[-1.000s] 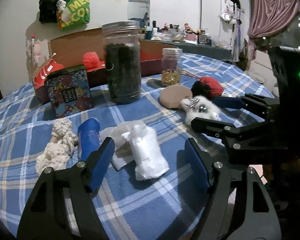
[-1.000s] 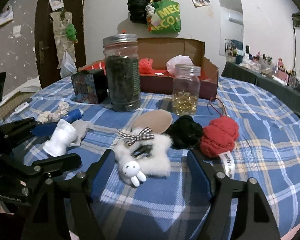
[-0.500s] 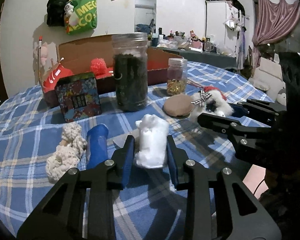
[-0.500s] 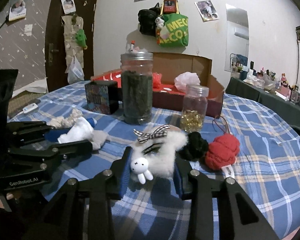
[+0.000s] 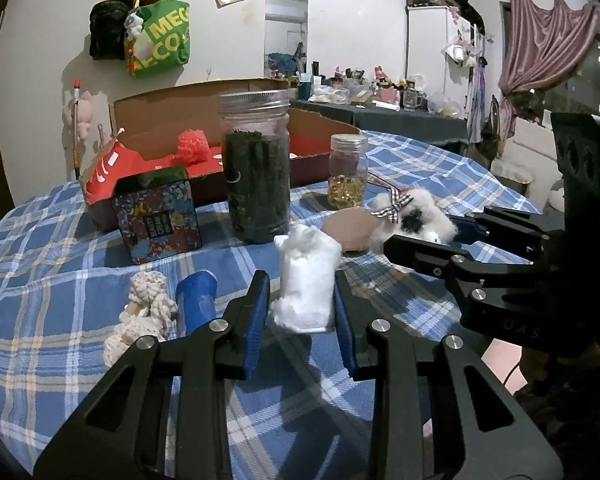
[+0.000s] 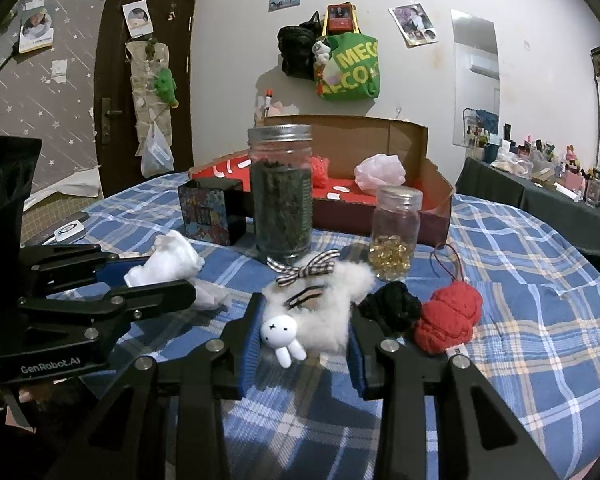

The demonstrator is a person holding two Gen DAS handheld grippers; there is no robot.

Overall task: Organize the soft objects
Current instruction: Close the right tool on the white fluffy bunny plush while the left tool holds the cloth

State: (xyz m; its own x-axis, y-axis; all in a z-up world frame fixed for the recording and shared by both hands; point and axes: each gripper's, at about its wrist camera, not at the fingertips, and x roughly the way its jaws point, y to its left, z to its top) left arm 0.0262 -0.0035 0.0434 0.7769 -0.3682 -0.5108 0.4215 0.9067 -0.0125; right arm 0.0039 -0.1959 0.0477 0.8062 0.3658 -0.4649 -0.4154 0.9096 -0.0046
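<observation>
Blue plaid cloth covers the bench (image 5: 60,248). Left claw (image 5: 302,304) is clamped on a white fluffy cotton wad (image 5: 306,280), raised beside a knotted cream rope (image 5: 140,316) and a blue cylinder (image 5: 194,300). Right claw (image 6: 304,336) is clamped on a white furry pouch (image 6: 324,312) bearing a striped bow and a small rabbit charm. A black knit ball (image 6: 392,308) and a red knit ball (image 6: 448,316) lie just beside it. Behind the tall jar (image 6: 280,200) stands an open cardboard box (image 6: 380,140). "GenRobot.AI" marks the left claw's body.
</observation>
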